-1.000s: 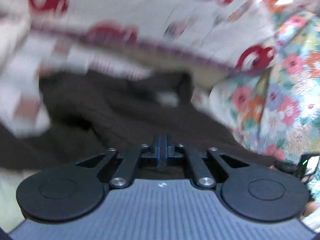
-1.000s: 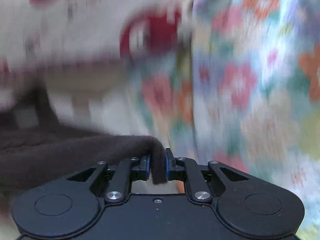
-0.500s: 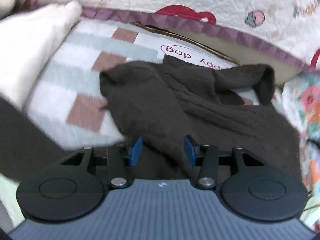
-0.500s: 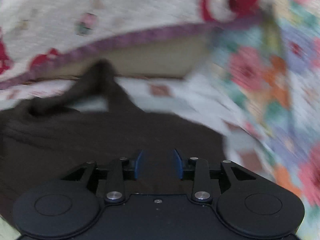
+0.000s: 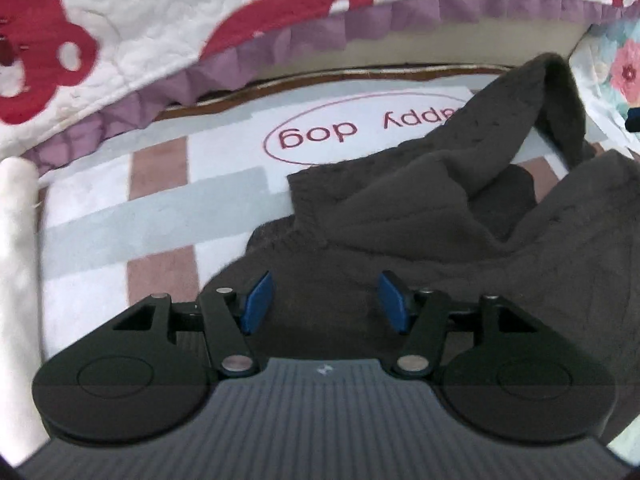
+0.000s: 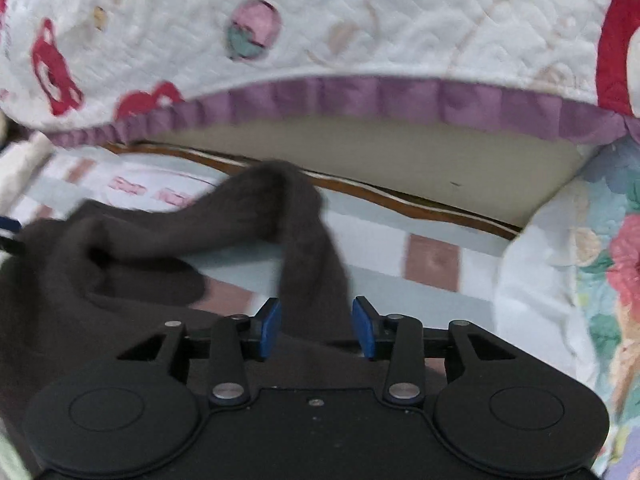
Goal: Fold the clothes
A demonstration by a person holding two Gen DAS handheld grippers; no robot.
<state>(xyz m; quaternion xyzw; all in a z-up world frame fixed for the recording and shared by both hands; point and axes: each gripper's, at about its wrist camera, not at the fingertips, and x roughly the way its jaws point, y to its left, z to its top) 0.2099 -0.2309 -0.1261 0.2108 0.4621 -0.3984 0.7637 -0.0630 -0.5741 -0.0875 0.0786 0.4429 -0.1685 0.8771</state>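
White quilted bedspread with red shapes and a purple ruffled hem (image 5: 280, 40) fills the top of both views. Below it lies the checked blanket of white, grey-blue and dusty-pink squares (image 5: 160, 216); only the left wrist view reads its upside-down oval "dog" label clearly. The dark brown fleece garment (image 5: 460, 248) lies crumpled on that blanket, bare blanket open to its left. The right wrist view alone shows a floral quilt (image 6: 608, 280) at the right edge. Left gripper (image 5: 325, 302) spread wide over the fleece; right gripper (image 6: 316, 328) apart, a fold between its pads.
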